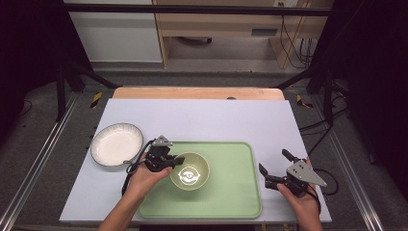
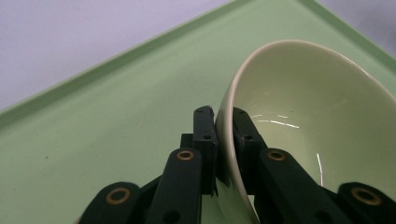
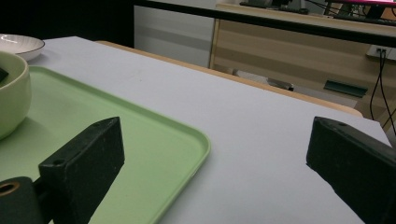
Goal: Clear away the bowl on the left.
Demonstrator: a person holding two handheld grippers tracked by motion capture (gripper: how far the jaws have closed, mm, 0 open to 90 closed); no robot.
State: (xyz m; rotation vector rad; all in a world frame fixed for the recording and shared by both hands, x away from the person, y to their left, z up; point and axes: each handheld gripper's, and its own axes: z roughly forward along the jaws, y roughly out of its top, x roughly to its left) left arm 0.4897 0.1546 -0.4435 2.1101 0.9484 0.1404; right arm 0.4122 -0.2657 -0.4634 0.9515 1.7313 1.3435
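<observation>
- The left gripper [image 2: 224,122] is clamped on the rim of the pale green ceramic bowl [image 1: 190,170]; the bowl's base is hidden there.
- The bowl sits left of centre on the light green plastic tray [image 1: 231,195].
- The right gripper [image 1: 274,167] gapes empty over the tray's right edge.
- A white ribbed plate [image 1: 116,144] lies near the tabletop's left edge.

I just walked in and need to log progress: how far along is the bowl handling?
Done: the left tongs are shut on the rim of the green bowl, one jaw inside, one outside. In hand: that grip; the bowl looks to sit on the green tray. Left: whatever move follows, perhaps a lift. The right tongs wait open beside the tray; the white plate lies apart on the table.
</observation>
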